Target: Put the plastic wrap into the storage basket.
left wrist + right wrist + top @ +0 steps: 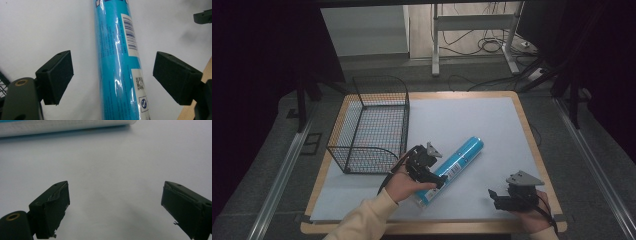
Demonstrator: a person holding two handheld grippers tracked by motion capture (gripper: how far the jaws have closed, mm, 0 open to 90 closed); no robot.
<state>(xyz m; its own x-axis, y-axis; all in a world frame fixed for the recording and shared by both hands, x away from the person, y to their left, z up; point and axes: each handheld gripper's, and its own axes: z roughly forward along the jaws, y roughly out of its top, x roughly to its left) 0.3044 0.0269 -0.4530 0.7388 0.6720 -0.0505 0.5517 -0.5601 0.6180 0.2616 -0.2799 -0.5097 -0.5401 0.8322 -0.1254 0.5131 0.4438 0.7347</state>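
Observation:
A long blue tube (pixel 458 163) with a white barcode label lies slanted on the white sheet (pixel 472 120). My left gripper (pixel 437 176) is down over the tube's near half. In the left gripper view the blue tube (pixel 117 62) runs straight up between the two jaws, and the left gripper (pixel 113 65) is open with a gap on each side. My right gripper (pixel 493 196) rests near the front right of the sheet, apart from the tube. In the right gripper view the right gripper (pixel 115 192) is open over bare sheet, with the tube (pixel 62 126) along the top edge.
A black wire basket (pixel 372 125) stands at the left of the table, close behind the left hand. The wooden table edge (pixel 532 135) frames the sheet. Beyond the table are a desk frame and cables on the floor.

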